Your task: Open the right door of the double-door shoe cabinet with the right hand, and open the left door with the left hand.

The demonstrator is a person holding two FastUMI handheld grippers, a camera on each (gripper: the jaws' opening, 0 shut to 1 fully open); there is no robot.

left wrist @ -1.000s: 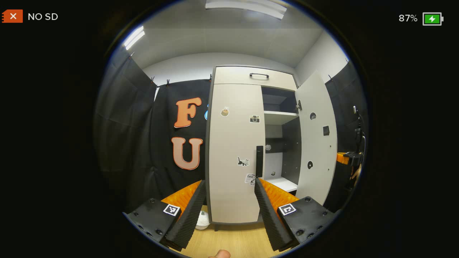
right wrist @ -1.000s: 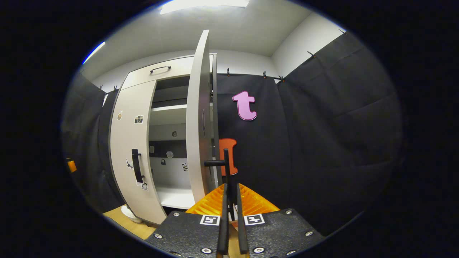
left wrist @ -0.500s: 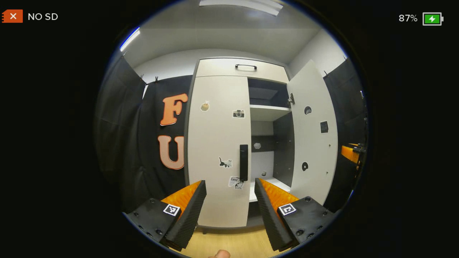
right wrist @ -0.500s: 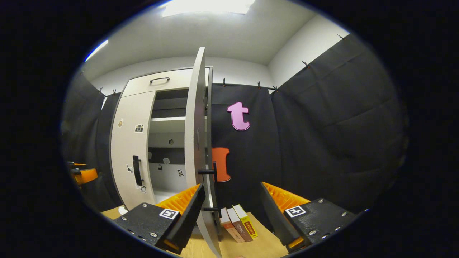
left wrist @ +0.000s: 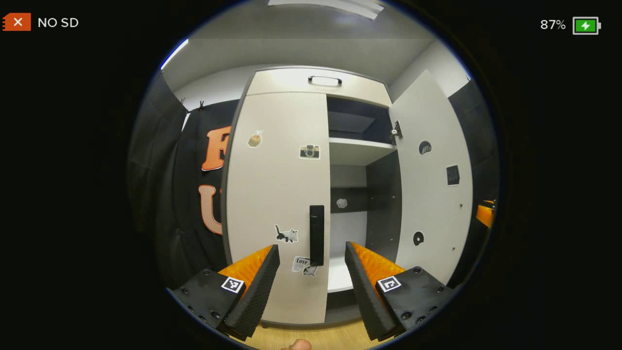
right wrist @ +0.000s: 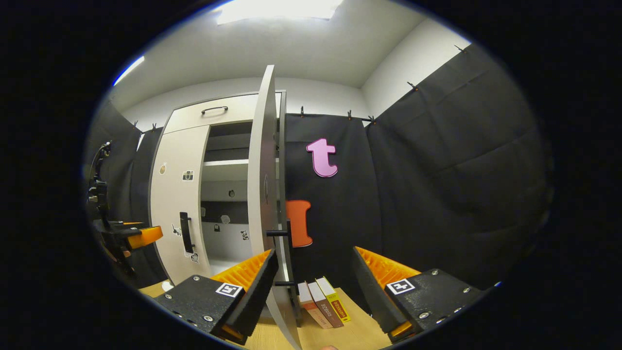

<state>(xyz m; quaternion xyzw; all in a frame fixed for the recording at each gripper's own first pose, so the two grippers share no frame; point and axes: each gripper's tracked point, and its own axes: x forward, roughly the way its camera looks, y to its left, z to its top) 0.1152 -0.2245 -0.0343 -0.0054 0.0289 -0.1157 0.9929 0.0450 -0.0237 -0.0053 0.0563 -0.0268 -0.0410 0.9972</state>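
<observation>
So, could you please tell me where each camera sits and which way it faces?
Left gripper view: rides the left tongs, open, facing the closed left door and its handle.
Right gripper view: rides the right tongs, open, facing the open right door edge-on; books lie below.
Shared: the cabinet, both doors, the other tongs.

Right door open, left door closed
</observation>
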